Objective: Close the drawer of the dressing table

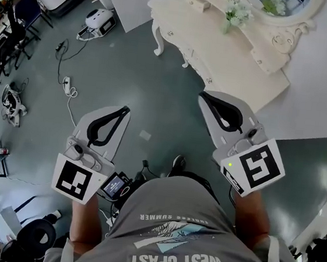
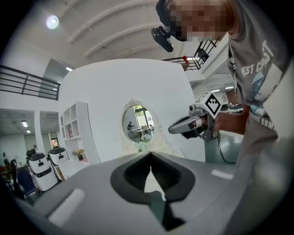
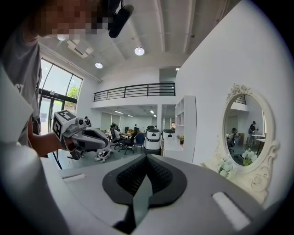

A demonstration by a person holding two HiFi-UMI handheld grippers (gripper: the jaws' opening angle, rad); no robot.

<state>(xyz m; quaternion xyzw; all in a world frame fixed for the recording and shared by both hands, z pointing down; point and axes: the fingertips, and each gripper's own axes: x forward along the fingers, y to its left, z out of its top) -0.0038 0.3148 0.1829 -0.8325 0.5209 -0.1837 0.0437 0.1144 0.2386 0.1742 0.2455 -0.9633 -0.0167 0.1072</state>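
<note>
Grey shirt nearest reads "WEST COAST"; just beyond it the left gripper and right gripper hang over bare green-grey floor, both with jaws pressed together on nothing. Far right stands the cream dressing table, flowers on top. Its knobbed front faces the open floor; I cannot tell whether a drawer is pulled out.
</note>
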